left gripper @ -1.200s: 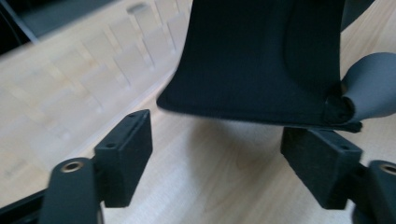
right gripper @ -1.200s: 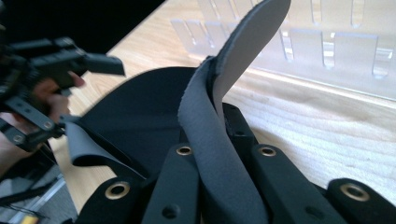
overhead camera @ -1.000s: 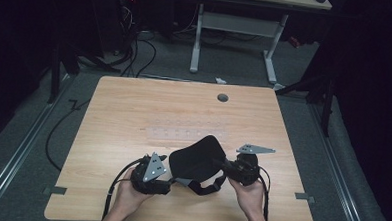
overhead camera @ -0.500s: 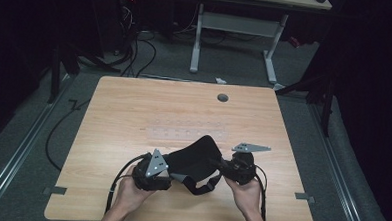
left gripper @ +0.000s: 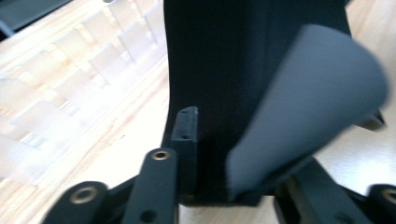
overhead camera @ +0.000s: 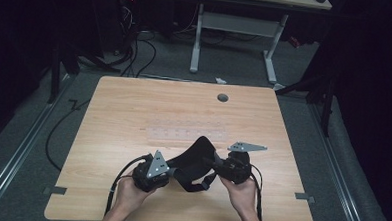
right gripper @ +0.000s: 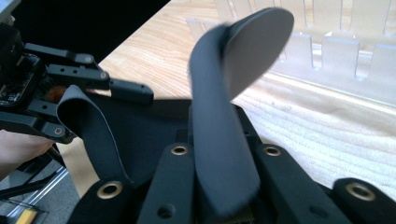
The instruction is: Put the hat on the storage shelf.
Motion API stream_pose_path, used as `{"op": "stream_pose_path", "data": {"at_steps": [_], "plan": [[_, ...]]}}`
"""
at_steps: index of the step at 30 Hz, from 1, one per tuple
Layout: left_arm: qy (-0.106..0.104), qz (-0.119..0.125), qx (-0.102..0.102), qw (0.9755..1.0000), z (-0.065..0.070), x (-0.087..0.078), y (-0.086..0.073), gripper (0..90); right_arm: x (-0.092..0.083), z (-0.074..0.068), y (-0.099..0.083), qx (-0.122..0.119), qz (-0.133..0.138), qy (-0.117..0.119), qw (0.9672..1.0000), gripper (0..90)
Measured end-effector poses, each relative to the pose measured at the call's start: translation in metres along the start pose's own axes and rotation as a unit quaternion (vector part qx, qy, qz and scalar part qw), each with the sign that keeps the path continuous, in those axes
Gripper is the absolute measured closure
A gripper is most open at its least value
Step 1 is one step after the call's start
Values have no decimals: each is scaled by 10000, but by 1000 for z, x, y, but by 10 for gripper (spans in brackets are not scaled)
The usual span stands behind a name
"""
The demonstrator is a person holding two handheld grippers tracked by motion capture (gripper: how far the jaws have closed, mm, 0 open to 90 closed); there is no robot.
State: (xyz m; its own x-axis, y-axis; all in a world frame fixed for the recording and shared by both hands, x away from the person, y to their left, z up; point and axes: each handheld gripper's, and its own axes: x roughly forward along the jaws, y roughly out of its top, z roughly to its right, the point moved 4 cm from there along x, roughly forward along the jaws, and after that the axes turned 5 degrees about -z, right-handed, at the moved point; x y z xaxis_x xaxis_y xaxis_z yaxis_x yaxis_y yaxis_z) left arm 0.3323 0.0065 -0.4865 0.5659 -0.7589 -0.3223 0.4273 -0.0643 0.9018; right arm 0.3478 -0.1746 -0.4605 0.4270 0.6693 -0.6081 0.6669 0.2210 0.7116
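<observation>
A black soft pad with a strap [overhead camera: 197,153] hangs between my two grippers just above the near part of the wooden table [overhead camera: 134,113]. My left gripper [overhead camera: 174,169] has just been closing, and the black fabric [left gripper: 219,70] now sits pinched between its jaws, with a grey flap [left gripper: 308,102] curling over the right side. My right gripper [overhead camera: 214,164] grips a black strap [right gripper: 219,140] between its jaws, which have just eased open a little. The left gripper [right gripper: 93,107] appears across from it in the right gripper view, holding a looped part of the pad.
A clear plastic slotted rack [overhead camera: 185,135] lies flat on the table just beyond the pad. A round cable hole [overhead camera: 222,97] sits near the far edge. Behind the table stand a white-legged desk [overhead camera: 238,22] and floor cables [overhead camera: 136,48].
The left gripper's jaws have closed in on the black fabric. The right gripper has shifted slightly left, and the pad is bunched up more narrowly between the two.
</observation>
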Motion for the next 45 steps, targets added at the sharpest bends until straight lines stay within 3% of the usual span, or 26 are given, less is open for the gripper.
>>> {"op": "stream_pose_path", "data": {"at_steps": [8,12,18,20,21,22,23,25,26,27,28,29,30,31,32,33,35,36,37,41,45], "plan": [[-438,-129,-4,9990,11,-6,1,859,6,3,11,-3,46,-30,10000,726],[-426,-164,23,9990,12,-5,5,865,12,2,15,13,87,58,9999,587],[-353,-88,-82,9993,6,-7,10,865,-1,9,14,122,491,109,9987,470],[-377,65,-347,9987,1,-11,13,865,-10,19,7,96,600,-148,9980,446],[-377,65,-347,9987,1,-11,13,865,-12,24,3,115,651,-154,9977,437],[-380,154,-529,9978,-4,-14,16,865,-13,30,-1,164,641,-163,9977,437],[-380,154,-529,9978,-4,-14,16,865,-12,37,-5,185,602,-299,9976,436],[-387,262,-781,9959,-9,-18,23,865,-10,53,-16,160,377,-917,9949,429],[-387,262,-781,9959,-9,-18,23,865,-10,53,-16,160,377,-917,9949,429],[-356,329,-881,9949,-13,-22,28,864,-9,67,-29,195,190,-1349,9905,414],[-315,361,-952,9943,-15,-23,31,864,-8,74,-35,202,147,-1553,9875,404],[-315,361,-952,9943,-15,-23,31,864,-8,74,-35,202,147,-1553,9875,404],[-245,394,-972,9942,-18,-24,33,864,-7,86,-48,255,28,-1868,9821,386],[-180,448,-1001,9938,-23,-27,38,864,-5,91,-54,233,-18,-2032,9789,373],[-180,448,-1001,9938,-23,-27,38,864,-5,91,-54,233,-18,-2032,9789,373],[-151,511,-1087,9926,-29,-29,42,864,-4,101,-64,187,-114,-2455,9691,318],[-114,557,-1186,9913,-36,-31,46,864,-5,110,-70,233,-102,-2787,9601,301],[-114,557,-1186,9913,-36,-31,46,864,-5,110,-70,233,-102,-2787,9601,301],[-84,636,-1283,9897,-41,-34,51,864,-6,116,-73,372,-70,-2900,9563,286],[16,832,-1420,9864,-48,-39,59,864,-1,123,-78,363,-280,-3083,9502,279],[33,944,-1558,9833,-54,-41,64,864,-1,125,-77,413,-278,-3009,9524,274]]}}
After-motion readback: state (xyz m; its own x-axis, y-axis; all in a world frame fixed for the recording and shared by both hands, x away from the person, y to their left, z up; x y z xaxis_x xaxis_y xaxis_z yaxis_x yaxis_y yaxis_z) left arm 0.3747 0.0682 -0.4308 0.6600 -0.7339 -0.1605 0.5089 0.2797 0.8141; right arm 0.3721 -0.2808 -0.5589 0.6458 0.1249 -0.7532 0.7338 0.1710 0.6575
